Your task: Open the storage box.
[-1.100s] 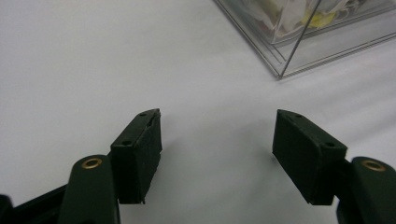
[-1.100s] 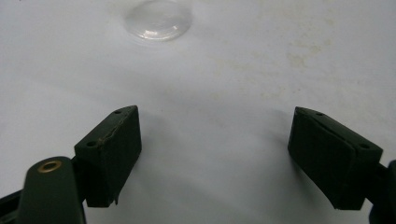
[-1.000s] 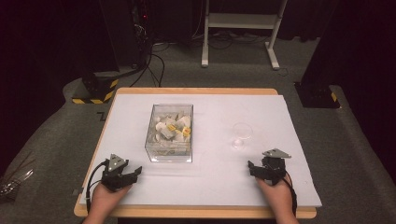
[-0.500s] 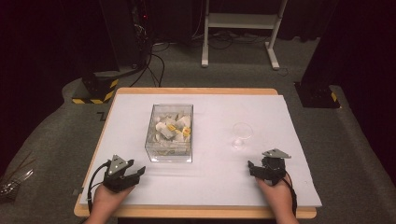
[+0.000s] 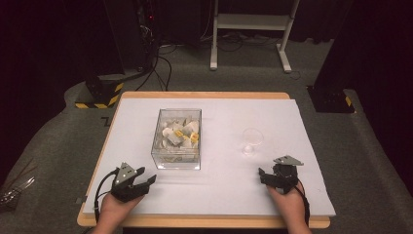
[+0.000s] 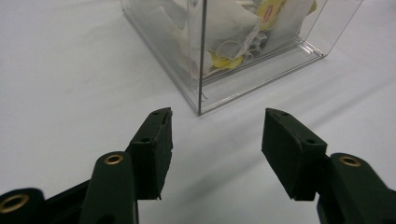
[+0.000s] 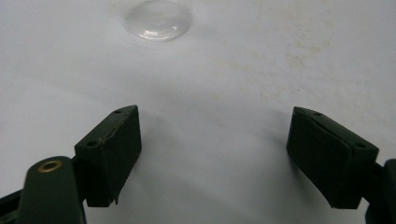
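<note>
- High view: 1 clear box (image 5: 177, 140) of tea bags sits mid-table, 1 glass (image 5: 252, 141) to its right, 2 grippers near the front edge.
- Left gripper view: left gripper (image 6: 217, 135) has been narrowing, jaws apart with nothing between, box corner just ahead.
- Right gripper view: right gripper (image 7: 214, 140) gapes wide, nothing held, glass base ahead.

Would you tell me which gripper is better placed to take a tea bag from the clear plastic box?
Left. The left gripper sits beside the clear plastic box, its open, empty jaws, which have just been closing, aimed at a corner. The right gripper faces the clear glass.
</note>
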The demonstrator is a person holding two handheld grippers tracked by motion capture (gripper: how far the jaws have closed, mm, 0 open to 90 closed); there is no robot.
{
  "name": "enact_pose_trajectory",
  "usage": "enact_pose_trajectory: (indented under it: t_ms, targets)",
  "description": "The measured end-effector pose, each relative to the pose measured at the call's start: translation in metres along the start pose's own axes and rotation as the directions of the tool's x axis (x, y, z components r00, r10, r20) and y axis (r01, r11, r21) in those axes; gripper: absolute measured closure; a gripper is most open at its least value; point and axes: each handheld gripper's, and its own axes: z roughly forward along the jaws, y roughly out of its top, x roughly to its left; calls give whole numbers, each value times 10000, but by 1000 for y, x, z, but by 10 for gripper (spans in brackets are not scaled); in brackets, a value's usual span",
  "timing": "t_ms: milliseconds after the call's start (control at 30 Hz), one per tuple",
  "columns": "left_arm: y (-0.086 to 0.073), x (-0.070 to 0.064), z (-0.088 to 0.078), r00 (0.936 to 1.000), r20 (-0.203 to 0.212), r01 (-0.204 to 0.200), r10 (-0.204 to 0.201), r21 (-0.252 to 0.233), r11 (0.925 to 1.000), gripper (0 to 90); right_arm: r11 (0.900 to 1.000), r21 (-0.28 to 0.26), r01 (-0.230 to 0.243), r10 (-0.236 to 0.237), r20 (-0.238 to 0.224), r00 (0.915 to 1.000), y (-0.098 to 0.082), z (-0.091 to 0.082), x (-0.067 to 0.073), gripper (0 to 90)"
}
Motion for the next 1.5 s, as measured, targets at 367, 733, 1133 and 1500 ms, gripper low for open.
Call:
enact_pose_trajectory:
  t_ms: [367, 733, 1133, 1500]
  targets:
    - [5, -8, 0, 9988, 480, 73, -67, -124, 9999, 429, 10000, -28, 38, -38, 4, 10000, 0, 0, 0, 185]
    - [12, -15, -1, 9951, 986, 126, -91, -355, 9993, 433, 10000, -36, 38, -38, 2, 10000, 0, 0, 0, 188]
    - [18, -19, -1, 9947, 1023, 106, -45, -594, 9982, 415, 10000, -35, 41, -41, -18, 10000, 0, 0, 0, 188]
    - [28, -25, 10, 9957, 829, -352, 401, -601, 9976, 404, 10000, -29, 22, -22, -38, 10000, 0, 0, 0, 188]
